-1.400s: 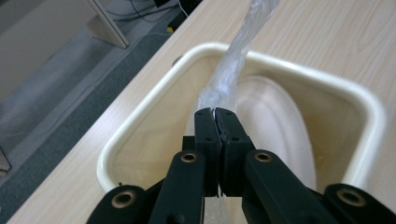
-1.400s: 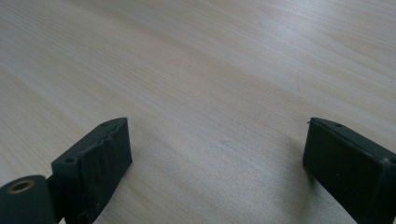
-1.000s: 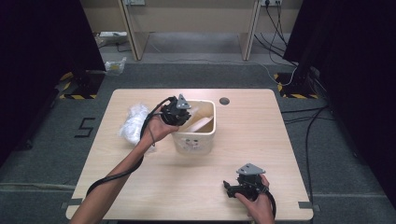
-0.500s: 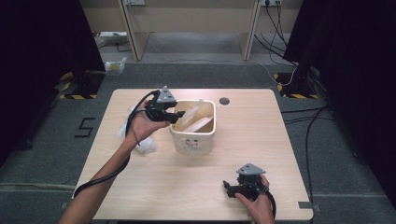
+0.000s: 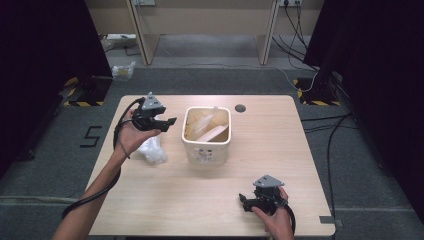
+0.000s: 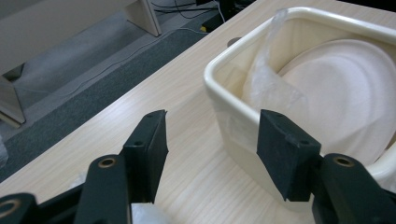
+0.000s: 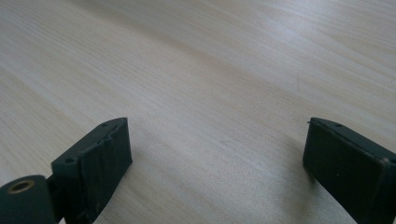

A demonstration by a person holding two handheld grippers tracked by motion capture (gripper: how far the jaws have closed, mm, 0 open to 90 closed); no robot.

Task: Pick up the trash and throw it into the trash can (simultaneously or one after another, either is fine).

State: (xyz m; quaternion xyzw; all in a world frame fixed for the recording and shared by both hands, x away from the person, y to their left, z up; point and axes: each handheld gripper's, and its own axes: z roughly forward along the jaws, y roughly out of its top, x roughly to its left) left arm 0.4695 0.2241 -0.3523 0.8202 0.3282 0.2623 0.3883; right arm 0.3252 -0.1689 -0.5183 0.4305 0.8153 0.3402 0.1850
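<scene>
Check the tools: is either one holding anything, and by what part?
Nothing held. Left tool is open beside the bin; right tool is open over bare table.

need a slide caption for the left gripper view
Open left gripper beside the cream bin, which holds a white plate and crumpled plastic.

Bin (image 5: 207, 145) at the table's (image 5: 280, 150) centre, plates (image 5: 212, 132) inside it; plastic wrap (image 5: 151, 150) just left of the bin; round grommet (image 5: 240, 108) behind it near the far edge.
</scene>
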